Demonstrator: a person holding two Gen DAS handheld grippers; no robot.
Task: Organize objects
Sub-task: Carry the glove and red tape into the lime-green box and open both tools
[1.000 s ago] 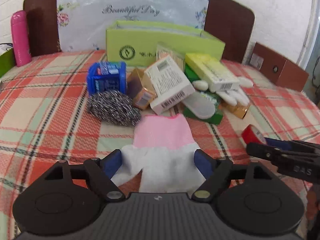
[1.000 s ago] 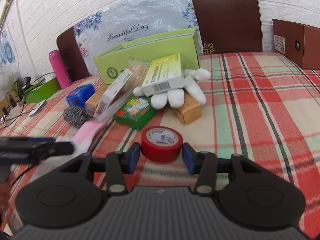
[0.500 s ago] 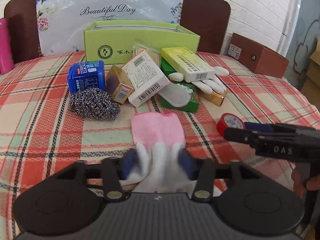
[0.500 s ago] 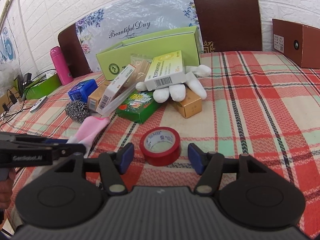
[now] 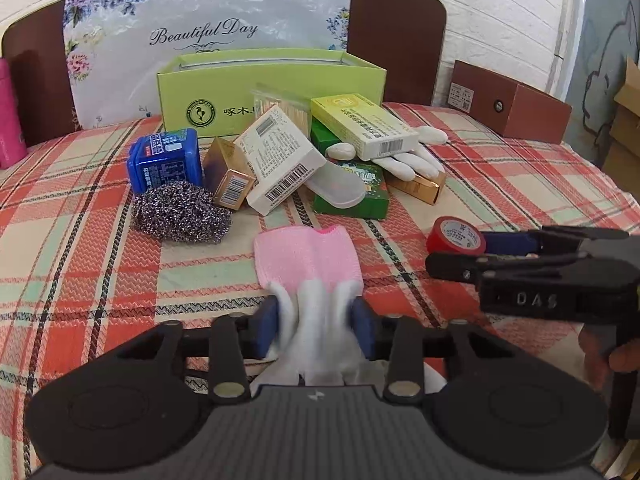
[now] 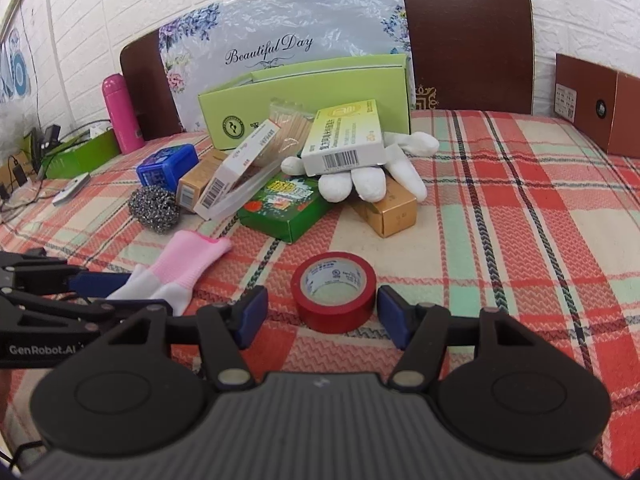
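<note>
Left wrist view: showed a big checked cloth in red, green and cream, spread under everything. Next in size, found an open green box at the back, standing upright, with a heap of small boxes and a white glove just in front of it. Saw a silver scrubber beside the heap, on the left. Then came to the pink and white glove, lying flat on the cloth, near the heap but apart from it. Had the left gripper at its white end. Had just been closing those jaws, with the glove's fingers between them. Looked squeezed tight, white cloth bunched up between the blue pads.

Right wrist view: showed the red tape roll, smallest of all, lying flat on the cloth, well apart from the heap. Had the right gripper around it, one blue pad on each side. Had just been opening those jaws. Looked let go: a gap on the left side, the right pad very close.

Seemed to be the picking-up step: glove caught, tape not yet. Next, probably needed to lift the glove clear and carry it over the heap to the green box. Needed a careful squeeze on the tape first for the other hand.
</note>
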